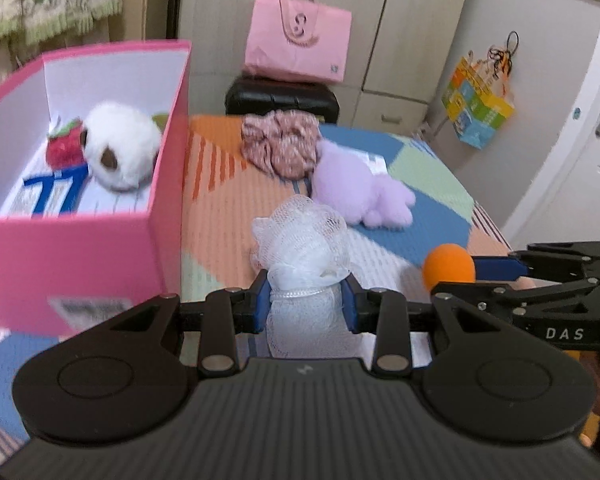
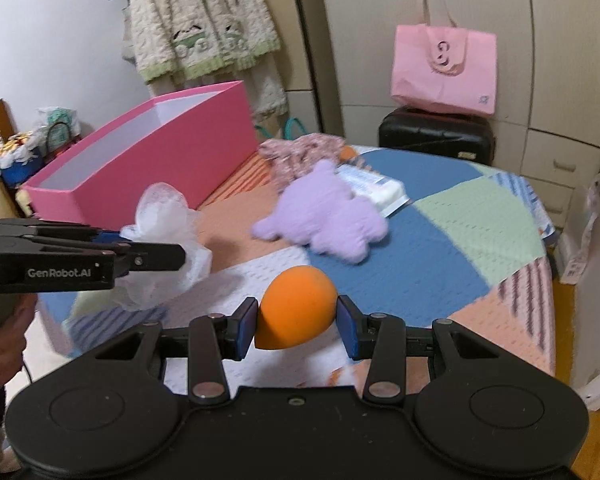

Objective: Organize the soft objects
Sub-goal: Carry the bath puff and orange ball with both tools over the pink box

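Note:
My left gripper (image 1: 306, 300) is shut on a white mesh bath pouf (image 1: 300, 236) and holds it above the bed, right of the pink box (image 1: 100, 256). The box holds a white plush (image 1: 120, 148) and a red strawberry plush (image 1: 64, 146). My right gripper (image 2: 296, 320) is shut on an orange sponge egg (image 2: 296, 306), held above the bed's near part; the sponge also shows in the left wrist view (image 1: 448, 266). A purple plush (image 2: 324, 216) and a pink floral scrunchie (image 2: 300, 152) lie on the bed beyond. The left gripper with the pouf (image 2: 164, 220) shows left in the right wrist view.
The patchwork bedspread (image 2: 440, 248) covers the bed. A flat white packet (image 2: 376, 188) lies behind the purple plush. A black case (image 2: 436, 136) with a pink tote bag (image 2: 444, 68) stands past the bed's far end. Wardrobe doors (image 2: 540, 60) are behind, and a door (image 1: 580, 128) is on the right.

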The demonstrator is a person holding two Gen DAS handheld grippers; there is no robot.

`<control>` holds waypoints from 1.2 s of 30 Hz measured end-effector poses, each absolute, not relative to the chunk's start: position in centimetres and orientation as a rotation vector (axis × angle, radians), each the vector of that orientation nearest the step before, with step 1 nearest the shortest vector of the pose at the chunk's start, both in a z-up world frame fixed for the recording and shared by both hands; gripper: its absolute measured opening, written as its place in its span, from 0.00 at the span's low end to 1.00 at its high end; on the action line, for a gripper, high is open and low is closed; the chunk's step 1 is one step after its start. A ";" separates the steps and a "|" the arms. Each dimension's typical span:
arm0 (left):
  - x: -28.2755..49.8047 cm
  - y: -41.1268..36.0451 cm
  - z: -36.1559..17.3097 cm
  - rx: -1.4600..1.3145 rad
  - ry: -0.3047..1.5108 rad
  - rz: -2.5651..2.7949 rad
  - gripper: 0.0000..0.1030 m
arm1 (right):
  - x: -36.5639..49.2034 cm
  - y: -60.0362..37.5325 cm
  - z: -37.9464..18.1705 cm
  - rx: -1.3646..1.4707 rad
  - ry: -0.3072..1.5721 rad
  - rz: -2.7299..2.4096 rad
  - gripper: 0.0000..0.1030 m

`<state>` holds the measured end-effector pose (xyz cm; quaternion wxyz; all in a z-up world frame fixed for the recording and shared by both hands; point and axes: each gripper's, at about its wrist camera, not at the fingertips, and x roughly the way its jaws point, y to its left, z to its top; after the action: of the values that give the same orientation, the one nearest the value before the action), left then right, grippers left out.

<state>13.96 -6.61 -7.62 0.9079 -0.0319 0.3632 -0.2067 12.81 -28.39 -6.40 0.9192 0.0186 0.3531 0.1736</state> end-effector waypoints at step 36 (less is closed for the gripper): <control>5.9 1.9 0.1 -0.047 0.678 -0.435 0.33 | 5.9 -18.8 0.1 -0.026 0.619 0.725 0.46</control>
<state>5.93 1.93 0.11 0.9197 -0.0229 0.3299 -0.2118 5.88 -18.82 0.12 0.8885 -0.0127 0.2979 0.3488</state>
